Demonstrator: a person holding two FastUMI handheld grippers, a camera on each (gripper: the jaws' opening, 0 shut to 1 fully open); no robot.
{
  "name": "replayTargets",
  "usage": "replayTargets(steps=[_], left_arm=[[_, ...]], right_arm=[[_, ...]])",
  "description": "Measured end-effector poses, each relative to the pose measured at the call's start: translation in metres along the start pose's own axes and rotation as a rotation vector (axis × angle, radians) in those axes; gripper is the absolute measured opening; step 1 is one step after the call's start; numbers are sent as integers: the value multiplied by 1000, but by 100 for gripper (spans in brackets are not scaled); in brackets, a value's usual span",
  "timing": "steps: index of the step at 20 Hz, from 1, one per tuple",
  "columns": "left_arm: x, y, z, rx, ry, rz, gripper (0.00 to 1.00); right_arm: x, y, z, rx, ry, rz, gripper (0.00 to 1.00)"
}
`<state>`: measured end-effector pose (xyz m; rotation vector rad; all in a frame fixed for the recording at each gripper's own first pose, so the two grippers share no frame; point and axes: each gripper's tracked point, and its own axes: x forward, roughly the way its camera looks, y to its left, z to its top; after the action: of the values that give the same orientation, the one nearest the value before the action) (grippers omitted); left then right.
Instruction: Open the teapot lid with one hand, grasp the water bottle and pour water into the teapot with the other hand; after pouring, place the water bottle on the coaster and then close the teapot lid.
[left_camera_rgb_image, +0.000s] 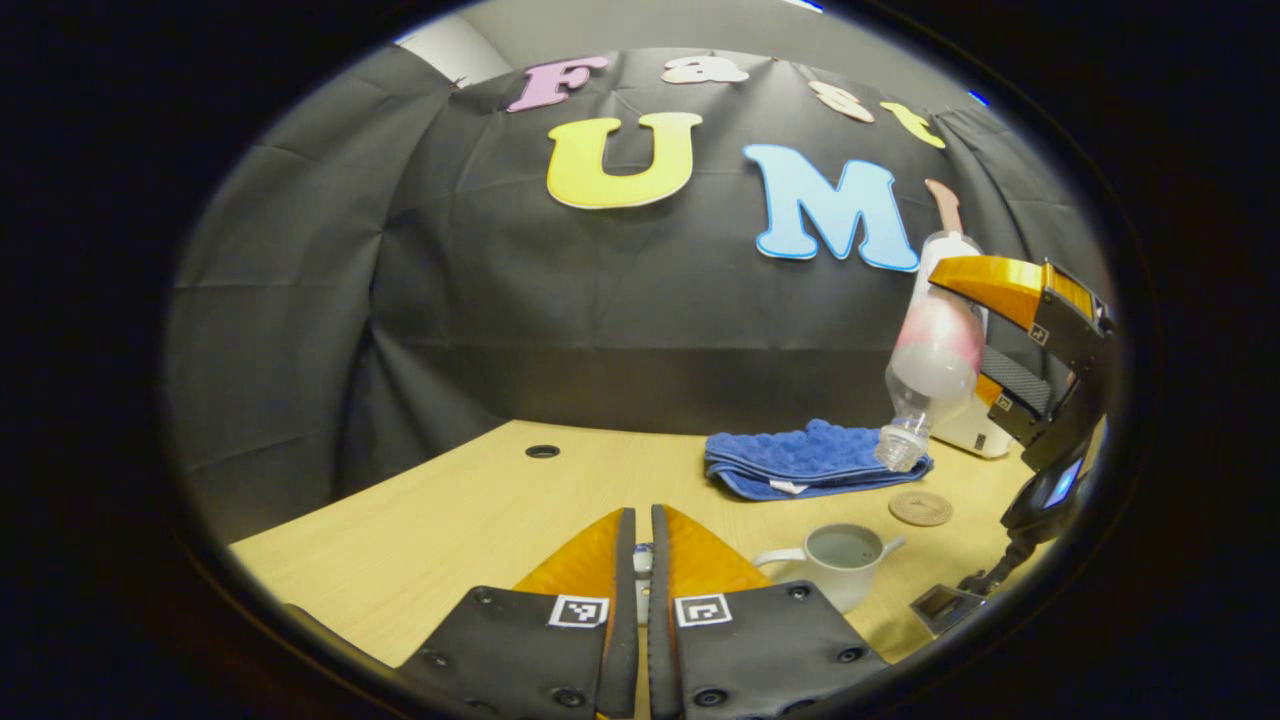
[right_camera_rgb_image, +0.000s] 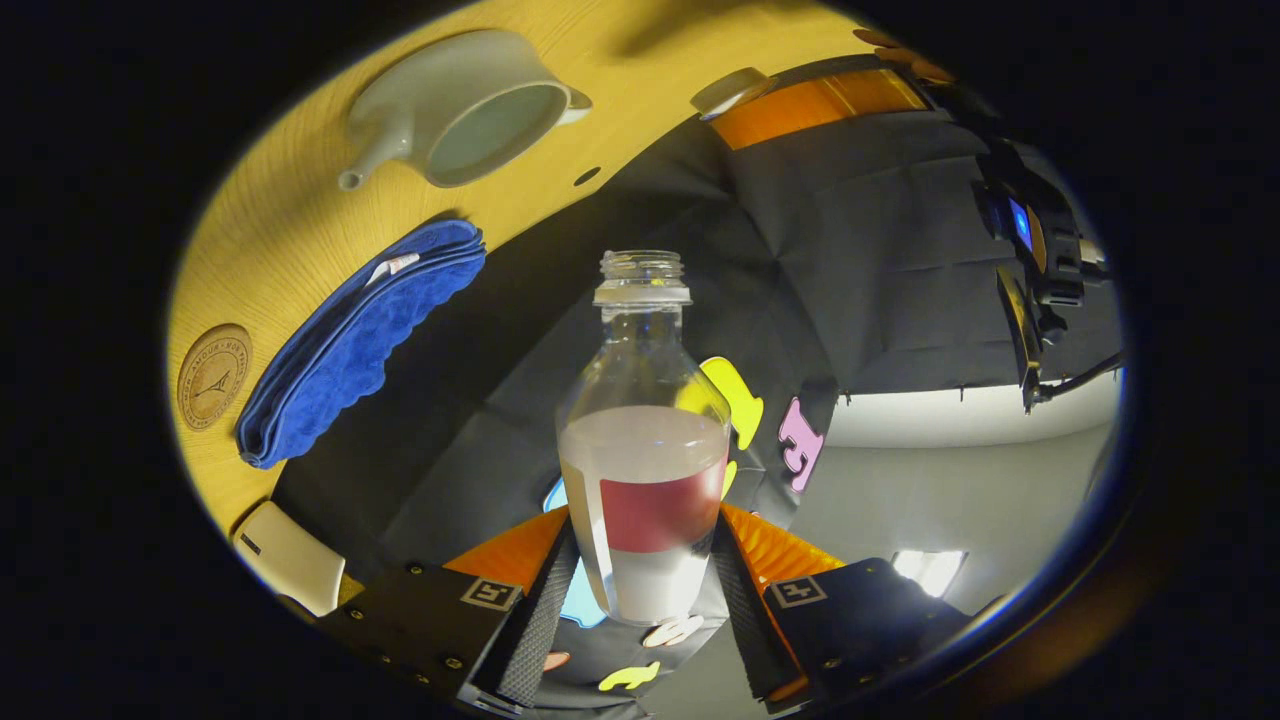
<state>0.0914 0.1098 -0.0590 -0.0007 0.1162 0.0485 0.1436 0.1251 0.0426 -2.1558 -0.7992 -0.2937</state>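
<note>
Water bottle (right_camera_rgb_image: 645, 440): clamped between my right fingers (right_camera_rgb_image: 642, 600), tipped mouth-down above the teapot (left_camera_rgb_image: 838, 562). Left fingers (left_camera_rgb_image: 642, 575) nearly closed on the small lid (left_camera_rgb_image: 643, 560). Teapot open at 1 o'clock; coaster (left_camera_rgb_image: 921, 508) beyond it on the surface (left_camera_rgb_image: 470, 520). Step: pouring, I judge. Next: right the bottle, carry it to the coaster.
</note>
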Motion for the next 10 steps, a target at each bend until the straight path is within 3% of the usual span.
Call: replayTargets(steps=[6,10], left_arm=[[-2,3,5,-7,-18,8,11],[-1,4,6,-9,-24,10,10]], right_arm=[[-14,30,8,176,20,119,75],[-21,41,11,251,18,125,75]])
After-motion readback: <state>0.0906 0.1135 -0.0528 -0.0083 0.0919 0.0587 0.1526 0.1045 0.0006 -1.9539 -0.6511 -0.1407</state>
